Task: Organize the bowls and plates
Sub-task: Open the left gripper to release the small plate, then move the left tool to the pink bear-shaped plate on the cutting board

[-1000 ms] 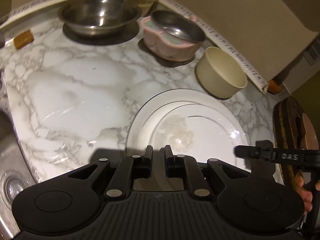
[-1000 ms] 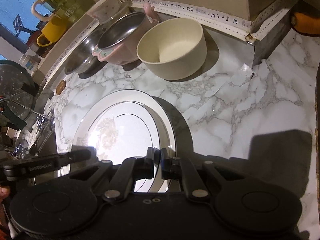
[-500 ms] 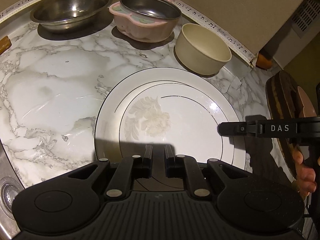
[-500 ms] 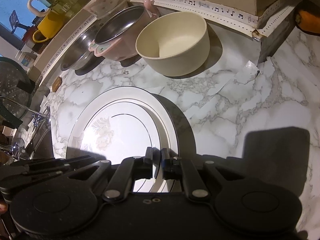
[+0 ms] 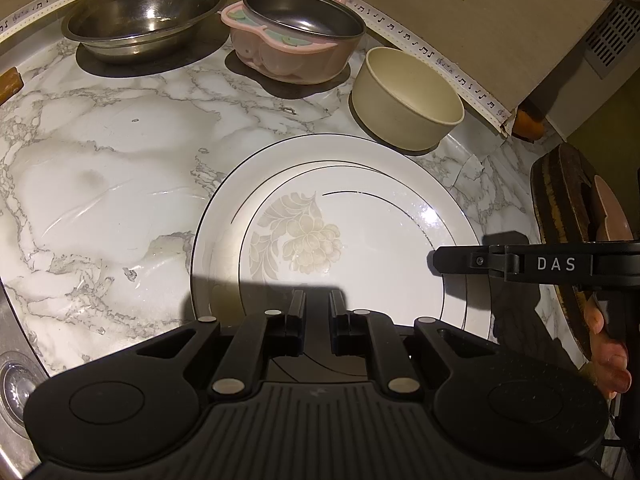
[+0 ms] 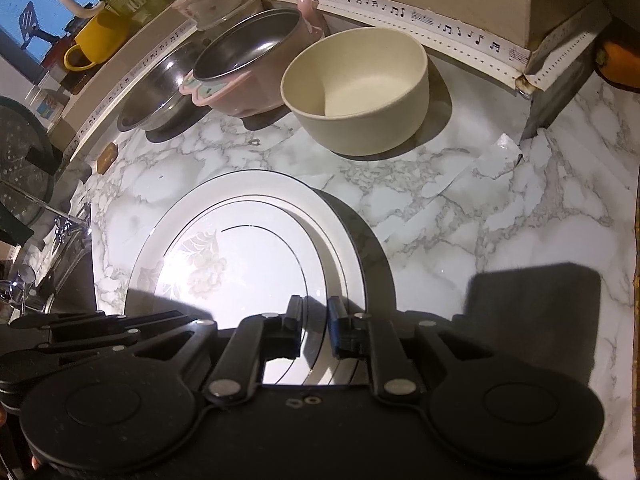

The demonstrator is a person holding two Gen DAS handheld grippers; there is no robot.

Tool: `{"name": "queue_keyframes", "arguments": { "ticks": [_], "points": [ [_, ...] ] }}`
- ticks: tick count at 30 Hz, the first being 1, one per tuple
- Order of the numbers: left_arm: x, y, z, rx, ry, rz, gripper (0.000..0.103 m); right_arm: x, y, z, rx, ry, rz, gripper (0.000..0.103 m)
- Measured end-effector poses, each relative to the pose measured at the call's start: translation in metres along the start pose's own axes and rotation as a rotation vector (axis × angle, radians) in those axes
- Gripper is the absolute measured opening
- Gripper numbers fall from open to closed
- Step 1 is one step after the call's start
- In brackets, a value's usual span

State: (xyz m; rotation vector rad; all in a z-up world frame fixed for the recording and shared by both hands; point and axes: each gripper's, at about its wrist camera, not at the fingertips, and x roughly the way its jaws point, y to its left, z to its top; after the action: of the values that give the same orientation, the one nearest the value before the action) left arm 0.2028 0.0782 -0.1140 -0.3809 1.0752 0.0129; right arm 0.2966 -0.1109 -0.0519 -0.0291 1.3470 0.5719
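Observation:
A white plate with a faint flower print (image 5: pixel 340 216) is held level above the marble counter (image 5: pixel 120 152). My left gripper (image 5: pixel 317 300) is shut on its near rim. My right gripper (image 6: pixel 316 308) is shut on its right rim, also in the left wrist view (image 5: pixel 436 260). The plate shows in the right wrist view too (image 6: pixel 248 240). Behind it stand a cream bowl (image 5: pixel 408 100), a pink bowl with a steel insert (image 5: pixel 296 40) and a wide steel bowl (image 5: pixel 144 16).
A sink (image 5: pixel 16 384) lies at the left edge. A dark round board (image 5: pixel 560 208) leans at the right. A ledge with mugs (image 6: pixel 96 36) runs along the back wall. A faucet (image 6: pixel 60 224) stands by the sink.
The plate, held by both grippers, has risen off the counter and drawn back from the bowls. The bowls have not moved.

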Motion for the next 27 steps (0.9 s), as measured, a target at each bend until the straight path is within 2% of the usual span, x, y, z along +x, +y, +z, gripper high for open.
{"name": "queue_keyframes", "arguments": {
  "ticks": [9, 13, 20, 27],
  "points": [
    [-0.001, 0.000, -0.001, 0.008, -0.002, 0.000, 0.011, -0.015, 0.005, -0.002, -0.010, -0.030, -0.033, 0.030],
    [-0.005, -0.004, -0.003, 0.013, -0.005, -0.010, 0.011, -0.028, 0.013, -0.006, -0.032, -0.055, -0.047, 0.031],
    [-0.032, -0.019, -0.006, 0.070, -0.061, -0.020, 0.011, -0.058, 0.035, -0.020, -0.089, -0.124, -0.076, 0.037],
    [-0.060, -0.030, -0.015, 0.132, -0.098, -0.032, 0.011, -0.082, 0.048, -0.039, -0.083, -0.180, -0.097, 0.041]
  ]
}}
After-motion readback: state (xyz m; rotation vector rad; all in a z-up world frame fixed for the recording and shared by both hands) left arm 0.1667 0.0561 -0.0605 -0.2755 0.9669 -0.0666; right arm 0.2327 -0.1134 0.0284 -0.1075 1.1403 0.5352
